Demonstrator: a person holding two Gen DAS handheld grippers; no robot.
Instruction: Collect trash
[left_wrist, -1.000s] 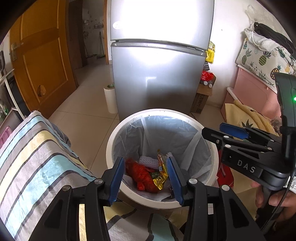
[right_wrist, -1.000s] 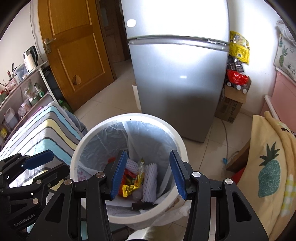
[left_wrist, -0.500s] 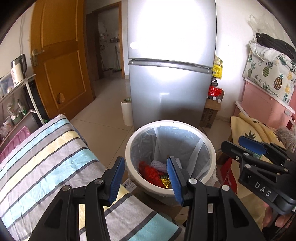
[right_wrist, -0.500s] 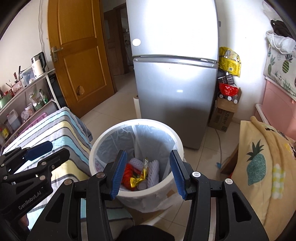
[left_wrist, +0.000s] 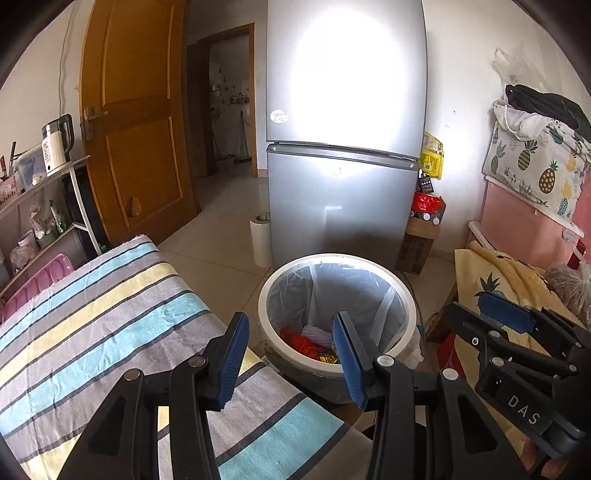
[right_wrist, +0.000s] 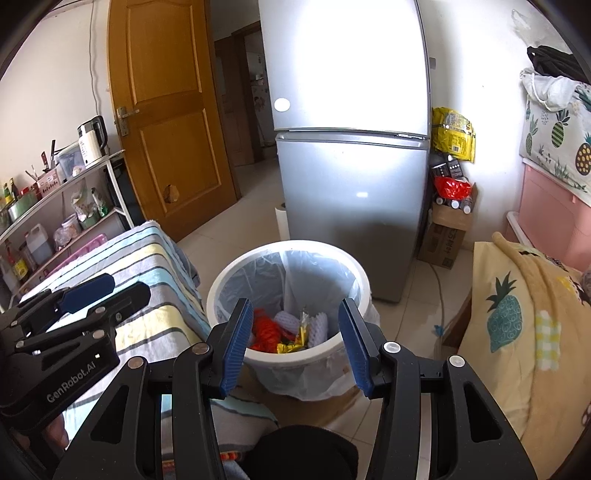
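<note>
You get bright daylight, blown-out glare on the fridge (left_wrist: 345, 122), sharp focus, heavy fisheye bending, dark vignetted corners.

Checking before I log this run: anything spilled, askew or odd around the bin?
Nothing spilled. The trash bin stands upright, liner in place, with the red wrapper and foam nets inside. Only oddity: a rough hole low in the wooden door. Left gripper and right gripper are both open, empty.
</note>
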